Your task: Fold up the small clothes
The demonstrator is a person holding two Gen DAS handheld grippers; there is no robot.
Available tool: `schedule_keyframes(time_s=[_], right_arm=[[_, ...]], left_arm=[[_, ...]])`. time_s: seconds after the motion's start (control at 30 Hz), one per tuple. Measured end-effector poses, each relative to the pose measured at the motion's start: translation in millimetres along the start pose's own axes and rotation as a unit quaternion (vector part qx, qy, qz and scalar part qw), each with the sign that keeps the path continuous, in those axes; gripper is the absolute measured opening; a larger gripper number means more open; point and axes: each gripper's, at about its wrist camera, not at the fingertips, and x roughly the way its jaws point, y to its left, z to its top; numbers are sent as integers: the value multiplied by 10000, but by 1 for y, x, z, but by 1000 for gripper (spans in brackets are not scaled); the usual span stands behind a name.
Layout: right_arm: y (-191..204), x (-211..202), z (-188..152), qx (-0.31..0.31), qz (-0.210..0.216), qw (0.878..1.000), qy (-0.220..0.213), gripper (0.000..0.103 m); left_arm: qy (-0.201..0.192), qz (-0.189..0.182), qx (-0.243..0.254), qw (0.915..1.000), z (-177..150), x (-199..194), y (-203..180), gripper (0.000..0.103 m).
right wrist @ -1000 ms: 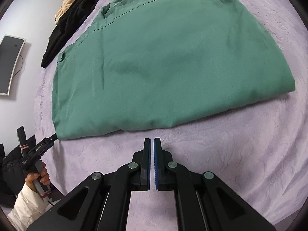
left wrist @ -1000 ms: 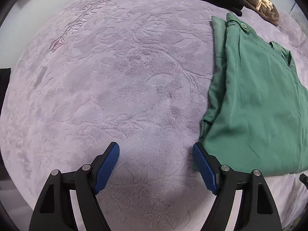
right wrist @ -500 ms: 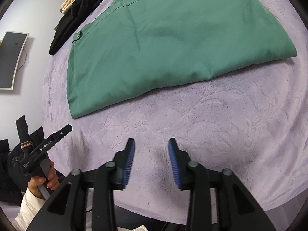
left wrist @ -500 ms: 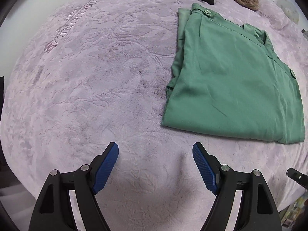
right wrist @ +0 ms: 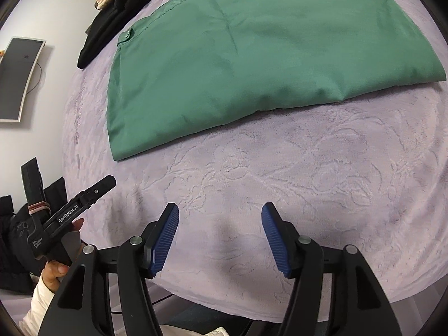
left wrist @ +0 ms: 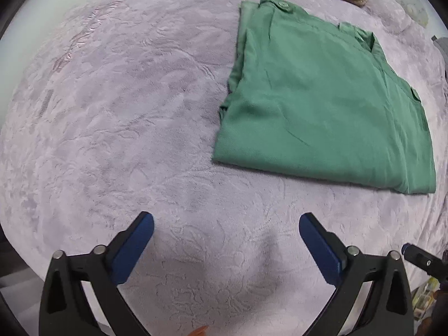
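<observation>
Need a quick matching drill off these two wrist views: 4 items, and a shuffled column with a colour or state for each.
Items:
1. folded garment
2. blanket
3. left claw
4. clothes pile

States:
A. open, holding nothing
B. green, lying flat
C. black and beige, at the far edge
D. lilac, embossed pattern

Pairs: 1-B, 2-D, 3-A, 4-C. The right claw is also open and empty.
</observation>
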Motion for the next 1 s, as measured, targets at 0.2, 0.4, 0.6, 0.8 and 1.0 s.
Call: schedule_keyframes(time_s=[0.2, 0.4, 0.6, 0.8, 1.0], right_arm=[[8, 9, 2, 25, 117, 9999, 18, 86], [11, 23, 8, 213, 286, 9993, 112, 86], [10, 40, 20, 677, 752, 9948, 128, 86], [16, 62, 35, 988, 1267, 9870, 47, 86], [28, 88, 50, 1257, 1759, 9763, 25, 86]], left_arm=[[-78, 206, 56, 9997, 3, -3, 4, 103], [-68, 416, -66, 9991, 24, 12, 6, 103], [-1, 306, -97, 9995, 43, 26, 11, 103], [-3, 273, -53, 9996, 54, 34, 12, 103], [10, 137, -95, 9999, 64, 40, 21, 103]])
